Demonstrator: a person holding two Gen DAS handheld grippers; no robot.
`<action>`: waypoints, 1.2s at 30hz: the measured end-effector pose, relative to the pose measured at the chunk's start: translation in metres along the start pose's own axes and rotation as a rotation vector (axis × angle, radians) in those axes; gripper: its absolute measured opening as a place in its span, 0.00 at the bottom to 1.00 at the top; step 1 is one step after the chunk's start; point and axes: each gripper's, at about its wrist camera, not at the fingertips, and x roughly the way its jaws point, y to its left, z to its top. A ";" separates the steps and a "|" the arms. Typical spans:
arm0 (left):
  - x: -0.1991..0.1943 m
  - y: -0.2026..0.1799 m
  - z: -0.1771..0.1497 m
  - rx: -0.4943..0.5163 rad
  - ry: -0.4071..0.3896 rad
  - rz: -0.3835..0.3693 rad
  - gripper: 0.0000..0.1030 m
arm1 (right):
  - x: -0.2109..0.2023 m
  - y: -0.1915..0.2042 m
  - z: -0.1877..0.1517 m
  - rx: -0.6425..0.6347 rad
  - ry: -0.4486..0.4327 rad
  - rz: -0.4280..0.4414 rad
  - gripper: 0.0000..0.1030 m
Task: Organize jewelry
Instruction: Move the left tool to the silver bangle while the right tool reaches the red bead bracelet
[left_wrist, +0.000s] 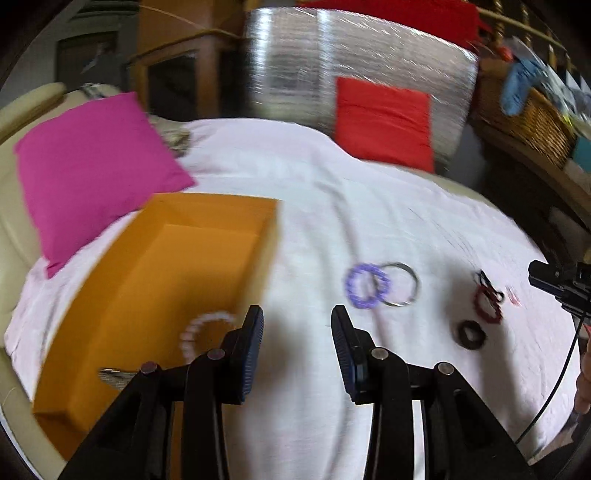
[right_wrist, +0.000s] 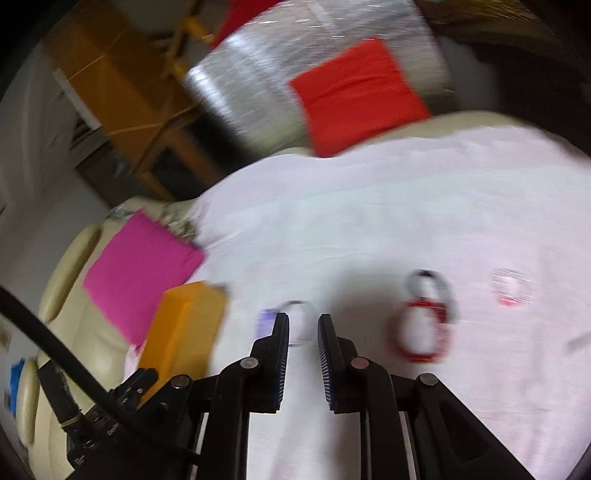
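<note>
Orange box (left_wrist: 155, 280) holds pale bead bracelet (left_wrist: 201, 334); left tool (left_wrist: 297, 319), right tool (right_wrist: 303, 326) both spread, empty.

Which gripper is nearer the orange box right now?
Left. The left gripper hovers open at the orange box's near right edge, one finger overlapping its rim. The right gripper is out over the white cloth, the box off to its left.

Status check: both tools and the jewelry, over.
Left tool open, empty. Right tool slightly open, empty. Pale bead bracelet in orange box; purple bracelet and silver ring overlapping on the white cloth. Nothing blocking.
</note>
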 end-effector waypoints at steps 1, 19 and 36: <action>0.004 -0.007 -0.002 0.010 0.011 -0.009 0.38 | -0.002 -0.011 0.003 0.025 0.004 -0.010 0.19; 0.083 -0.099 0.003 0.119 0.145 -0.177 0.38 | 0.035 -0.093 0.001 0.166 0.176 -0.035 0.36; 0.116 -0.112 0.014 0.188 0.123 -0.231 0.38 | 0.054 -0.073 -0.003 -0.018 0.125 -0.177 0.10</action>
